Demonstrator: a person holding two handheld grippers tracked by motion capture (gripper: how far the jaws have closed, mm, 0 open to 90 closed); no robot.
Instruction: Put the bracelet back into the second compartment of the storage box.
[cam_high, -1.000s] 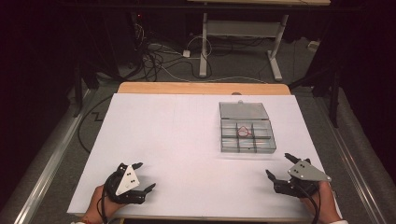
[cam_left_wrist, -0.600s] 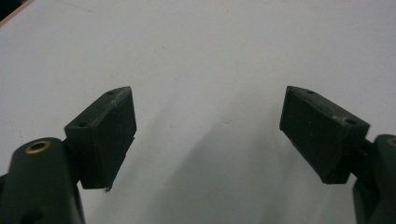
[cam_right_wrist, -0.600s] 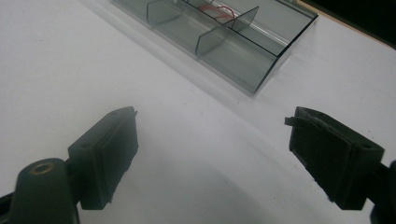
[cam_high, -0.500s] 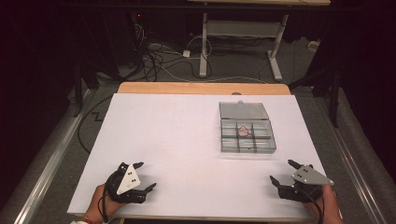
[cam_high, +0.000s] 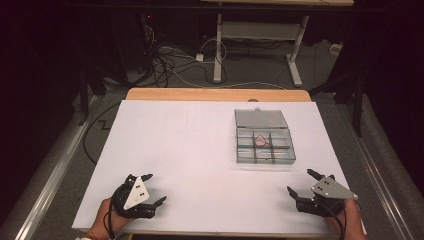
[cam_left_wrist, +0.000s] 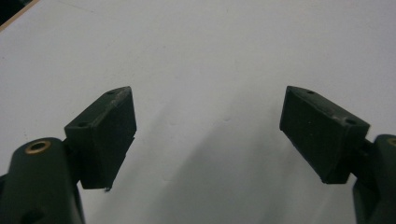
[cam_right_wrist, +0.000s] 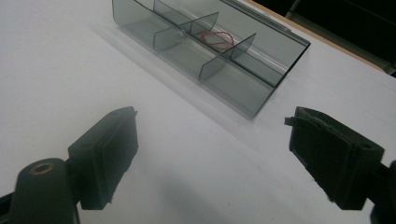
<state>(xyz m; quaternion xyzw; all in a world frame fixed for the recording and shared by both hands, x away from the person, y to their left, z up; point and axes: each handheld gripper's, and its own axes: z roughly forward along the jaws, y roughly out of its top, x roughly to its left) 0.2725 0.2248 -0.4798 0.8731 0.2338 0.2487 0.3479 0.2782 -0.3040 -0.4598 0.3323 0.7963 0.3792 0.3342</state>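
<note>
The clear compartment box (cam_high: 264, 142), its lid laid open and a red rubber band (cam_high: 260, 141) lying in a middle cell, is seen ahead of the right gripper (cam_high: 303, 184) and slightly toward the left gripper (cam_high: 151, 189), from which it is well apart across the white table (cam_high: 180, 150). Both grippers are held wide open near the table's near edge, and nothing is gripped by either. Trouble is judged likely if the light box is nudged by a jaw during a reach, or if the thin band is pinched poorly against a divider and slips free.
</note>
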